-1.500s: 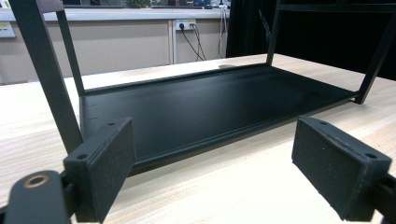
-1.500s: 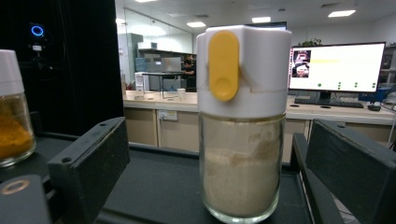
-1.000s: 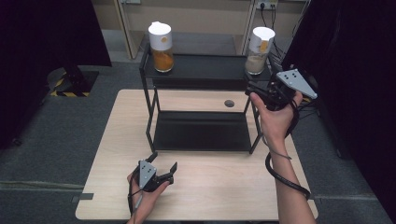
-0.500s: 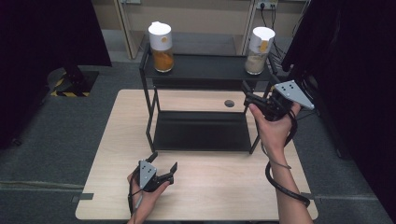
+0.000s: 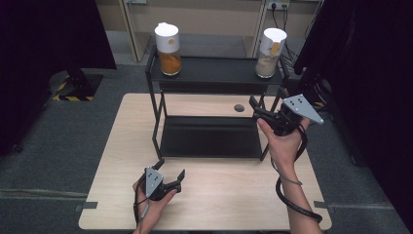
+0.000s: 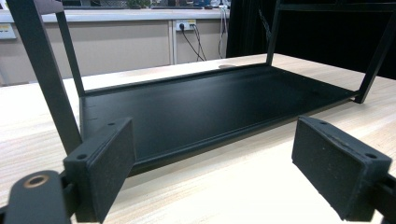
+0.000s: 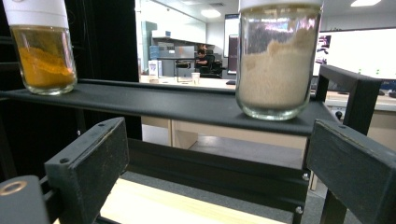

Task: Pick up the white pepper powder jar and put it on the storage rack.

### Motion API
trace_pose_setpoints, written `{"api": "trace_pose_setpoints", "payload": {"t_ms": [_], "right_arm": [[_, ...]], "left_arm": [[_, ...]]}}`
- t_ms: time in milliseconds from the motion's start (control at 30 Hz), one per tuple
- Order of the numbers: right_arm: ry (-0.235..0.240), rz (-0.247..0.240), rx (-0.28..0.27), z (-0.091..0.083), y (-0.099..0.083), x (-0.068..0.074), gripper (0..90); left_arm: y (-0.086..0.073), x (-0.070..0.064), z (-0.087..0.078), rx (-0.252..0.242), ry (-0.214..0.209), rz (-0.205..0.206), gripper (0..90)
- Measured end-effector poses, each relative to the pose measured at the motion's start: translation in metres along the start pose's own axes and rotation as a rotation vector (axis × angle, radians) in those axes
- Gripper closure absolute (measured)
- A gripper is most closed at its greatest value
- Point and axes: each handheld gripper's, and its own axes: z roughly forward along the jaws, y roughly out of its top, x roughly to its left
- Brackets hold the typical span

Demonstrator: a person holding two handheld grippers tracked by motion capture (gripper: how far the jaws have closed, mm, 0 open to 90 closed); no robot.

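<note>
A black two-shelf rack (image 5: 214, 69) stands on the wooden table (image 5: 122, 146). On its top shelf a jar of orange powder (image 5: 168, 48) stands at the left end. A jar of beige powder (image 5: 269, 53) stands at the right end, and both have white lids. My right gripper (image 5: 267, 100) is open, held in the air at the rack's right side, below the beige jar. In the right gripper view the beige jar (image 7: 278, 65) stands above the gap of my open right gripper (image 7: 219, 172), with the orange jar (image 7: 44, 51) at far left. My left gripper (image 5: 171, 168) is open near the table's front, empty, facing the bare lower shelf (image 6: 210, 102).
A round cable hole (image 5: 238, 107) lies in the table behind the rack. The rack's thin black posts (image 6: 44, 74) rise at its corners. Dark curtains hang on both sides of the table, and grey floor surrounds it.
My right gripper has come down and slightly left, closer to the rack's right front post. The left gripper and both jars have stayed put.
</note>
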Motion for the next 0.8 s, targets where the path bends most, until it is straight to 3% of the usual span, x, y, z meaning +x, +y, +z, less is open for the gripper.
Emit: {"api": "trace_pose_setpoints", "payload": {"t_ms": [800], "right_arm": [[0.023,0.007,0.066,-0.011,-0.034,0.003,5.7]], "left_arm": [[0.0,-0.001,0.0,-0.001,0.001,0.001,13.2]]}}
